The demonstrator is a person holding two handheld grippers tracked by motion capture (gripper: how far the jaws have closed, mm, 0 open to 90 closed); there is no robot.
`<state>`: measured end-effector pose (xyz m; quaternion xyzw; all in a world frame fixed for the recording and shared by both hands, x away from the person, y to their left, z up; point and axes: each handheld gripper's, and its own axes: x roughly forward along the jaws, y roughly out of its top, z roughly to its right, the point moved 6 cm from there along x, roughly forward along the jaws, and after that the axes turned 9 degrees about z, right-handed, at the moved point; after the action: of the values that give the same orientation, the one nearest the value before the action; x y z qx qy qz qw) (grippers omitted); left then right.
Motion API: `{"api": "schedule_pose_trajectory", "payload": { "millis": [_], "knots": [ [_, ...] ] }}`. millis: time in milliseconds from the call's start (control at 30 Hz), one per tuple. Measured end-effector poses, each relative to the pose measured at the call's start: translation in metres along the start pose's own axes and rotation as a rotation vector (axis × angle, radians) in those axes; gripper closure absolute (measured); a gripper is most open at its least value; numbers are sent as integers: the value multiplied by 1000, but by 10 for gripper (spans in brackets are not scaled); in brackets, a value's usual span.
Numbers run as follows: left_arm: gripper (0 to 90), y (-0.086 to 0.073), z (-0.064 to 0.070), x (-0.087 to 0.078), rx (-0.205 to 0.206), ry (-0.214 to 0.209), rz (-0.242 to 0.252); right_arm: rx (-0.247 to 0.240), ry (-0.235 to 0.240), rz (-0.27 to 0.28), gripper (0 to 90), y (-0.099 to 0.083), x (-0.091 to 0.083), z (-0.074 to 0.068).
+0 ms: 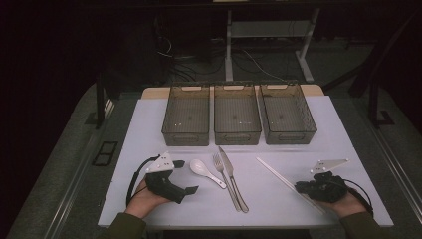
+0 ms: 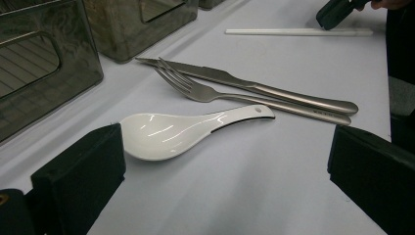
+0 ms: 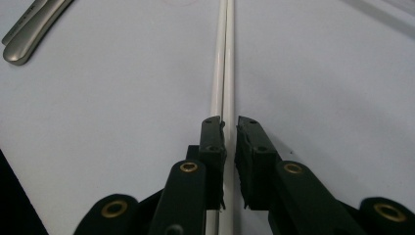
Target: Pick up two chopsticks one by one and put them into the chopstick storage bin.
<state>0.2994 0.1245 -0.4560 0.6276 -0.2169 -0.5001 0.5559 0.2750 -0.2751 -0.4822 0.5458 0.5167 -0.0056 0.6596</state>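
Observation:
A white ceramic spoon (image 1: pixel 204 172) (image 2: pixel 166 134) lies on the white table top just right of my left gripper (image 1: pixel 185 176) (image 2: pixel 227 147). That gripper is open and holds nothing. Its jaws stand wide apart, with the spoon's bowl close to one of them. Beside the spoon lie a metal fork (image 1: pixel 224 177) (image 2: pixel 205 90) and a knife (image 1: pixel 231 179) (image 2: pixel 254 85). A pair of white chopsticks (image 1: pixel 278 174) (image 3: pixel 222 58) lies at a slant on the right. My right gripper (image 1: pixel 298 187) (image 3: pixel 230 122) is shut on their near end, low on the table.
Three grey wire baskets (image 1: pixel 185 137) (image 1: pixel 237 137) (image 1: pixel 288 137) stand in a row behind the cutlery. The nearest basket (image 2: pixel 44 73) is close to my left gripper. The table's front edge (image 1: pixel 239 226) is just behind both hands. The fork and knife handles (image 3: pixel 29 29) end left of the chopsticks.

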Motion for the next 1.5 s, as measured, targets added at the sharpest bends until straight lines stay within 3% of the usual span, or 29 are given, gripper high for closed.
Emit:
{"api": "schedule_pose_trajectory", "payload": {
  "millis": [1033, 1200, 1500],
  "knots": [
    [0, 0, 1, 1, 2, 0, -1, -44, -40, -27, 841, -3, 5, 3],
    [1, 0, 1, 0, 3, -3, 0, -21, -25, -24, 843, -3, 5, 5],
    [8, 0, 0, 0, 2, -4, 3, 17, -8, 30, 843, 3, -1, 10]
  ]
}}
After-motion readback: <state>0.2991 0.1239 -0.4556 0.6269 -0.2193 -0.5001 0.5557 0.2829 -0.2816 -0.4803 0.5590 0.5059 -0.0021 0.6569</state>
